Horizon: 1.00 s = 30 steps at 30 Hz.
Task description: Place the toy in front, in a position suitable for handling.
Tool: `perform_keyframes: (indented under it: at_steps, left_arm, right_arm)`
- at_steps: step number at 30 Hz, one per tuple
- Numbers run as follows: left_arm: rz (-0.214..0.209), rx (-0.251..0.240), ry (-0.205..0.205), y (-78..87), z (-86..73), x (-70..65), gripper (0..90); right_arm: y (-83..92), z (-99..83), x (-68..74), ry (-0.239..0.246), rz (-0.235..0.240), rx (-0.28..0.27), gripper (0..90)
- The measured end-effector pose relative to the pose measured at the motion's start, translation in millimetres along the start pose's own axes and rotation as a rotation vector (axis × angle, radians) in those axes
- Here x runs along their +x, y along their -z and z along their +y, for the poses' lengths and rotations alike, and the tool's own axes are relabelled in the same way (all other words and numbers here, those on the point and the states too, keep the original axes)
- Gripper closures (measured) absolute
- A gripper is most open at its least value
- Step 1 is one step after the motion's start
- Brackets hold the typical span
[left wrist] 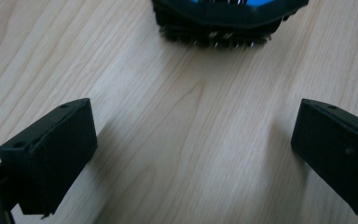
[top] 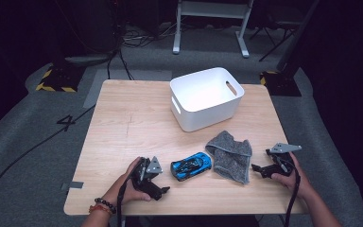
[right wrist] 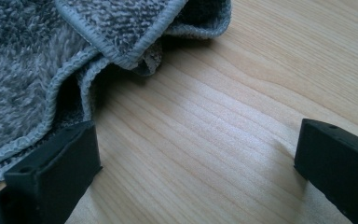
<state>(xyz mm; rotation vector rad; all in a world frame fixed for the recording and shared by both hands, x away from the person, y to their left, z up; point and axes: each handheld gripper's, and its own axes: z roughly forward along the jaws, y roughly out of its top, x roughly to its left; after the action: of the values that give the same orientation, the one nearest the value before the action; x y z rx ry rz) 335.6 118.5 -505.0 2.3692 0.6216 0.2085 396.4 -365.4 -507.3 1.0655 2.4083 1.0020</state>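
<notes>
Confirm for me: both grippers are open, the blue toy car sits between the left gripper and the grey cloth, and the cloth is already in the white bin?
Not quite. The grey cloth lies crumpled on the table, in front of the white bin, as the high view shows. The rest holds: left gripper and right gripper open, blue toy car between.

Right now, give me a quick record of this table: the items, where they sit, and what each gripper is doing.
table: light wood
bin: white, empty, far side
toy car: blue, near edge, centre
cloth: grey, crumpled, right of car
left gripper: open, facing car, nothing held
right gripper: open, beside cloth, nothing held
</notes>
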Motion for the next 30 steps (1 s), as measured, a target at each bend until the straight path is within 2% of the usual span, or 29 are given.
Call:
perform_keyframes:
  at_steps: [8, 25, 27, 28, 29, 30]
  left_arm:
    - [-0.029, -0.017, -0.032, -18.6, 20.0, -1.3, 0.4]
    - [-0.055, -0.019, -0.067, -40.4, 46.3, -1.5, 1.0]
    - [-0.054, -0.034, -0.063, -39.0, 45.5, -0.6, 4.2]
    - [-0.054, -0.034, -0.063, -39.0, 45.5, -0.6, 10.4]
    - [-0.058, -0.063, -0.063, -35.9, 43.9, 1.3, 20.5]
    - [-0.062, -0.065, -0.067, -35.6, 43.6, 1.0, 22.6]
  right_arm:
    - [-0.8, 0.8, 0.5, 0.001, 0.001, 0.000, 0.1]
    - [-1.4, 1.4, 0.8, -0.001, -0.002, 0.001, 0.1]
    - [-1.4, 1.4, 0.9, -0.001, -0.002, 0.001, 0.1]
    - [-1.4, 1.4, 0.9, -0.001, -0.002, 0.001, 0.1]
    - [-1.7, 1.3, 1.0, -0.001, -0.003, 0.001, 0.1]
    - [-1.8, 1.5, 1.2, -0.003, -0.006, 0.002, 0.5]
